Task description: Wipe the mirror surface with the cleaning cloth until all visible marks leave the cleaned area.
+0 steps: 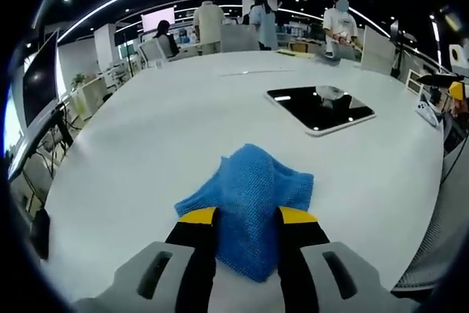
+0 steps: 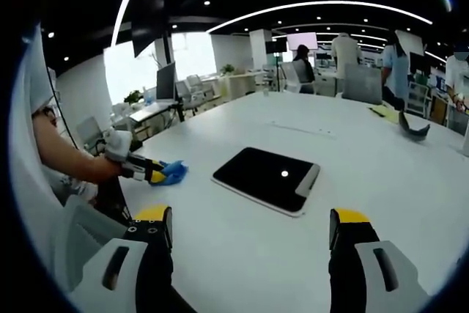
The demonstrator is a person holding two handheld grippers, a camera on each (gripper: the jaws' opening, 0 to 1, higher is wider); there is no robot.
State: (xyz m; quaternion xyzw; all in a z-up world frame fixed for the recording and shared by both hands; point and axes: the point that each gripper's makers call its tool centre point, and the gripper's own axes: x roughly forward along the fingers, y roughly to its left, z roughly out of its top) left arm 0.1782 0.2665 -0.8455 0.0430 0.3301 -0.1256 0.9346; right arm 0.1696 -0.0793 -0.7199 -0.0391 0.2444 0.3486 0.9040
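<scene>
A crumpled blue cleaning cloth (image 1: 249, 196) lies on the white table (image 1: 161, 130), and my left gripper (image 1: 248, 218) is shut on its near part, with the yellow-tipped jaws pressing its sides. The mirror (image 1: 320, 108), a dark rectangular pane with a pale rim, lies flat further off to the right, apart from the cloth. In the right gripper view the mirror (image 2: 265, 178) is just ahead of my right gripper (image 2: 253, 219), which stands wide open with nothing between its jaws. To the left there, a hand holds the left gripper (image 2: 146, 171) with the cloth (image 2: 173, 172) at its tip.
Several people stand past the table's far edge (image 1: 220, 53), among chairs and desks. A white controller (image 1: 427, 113) sits by the right edge. A monitor (image 1: 40, 82) stands on the left. A person's arm (image 2: 69, 155) reaches in from the left.
</scene>
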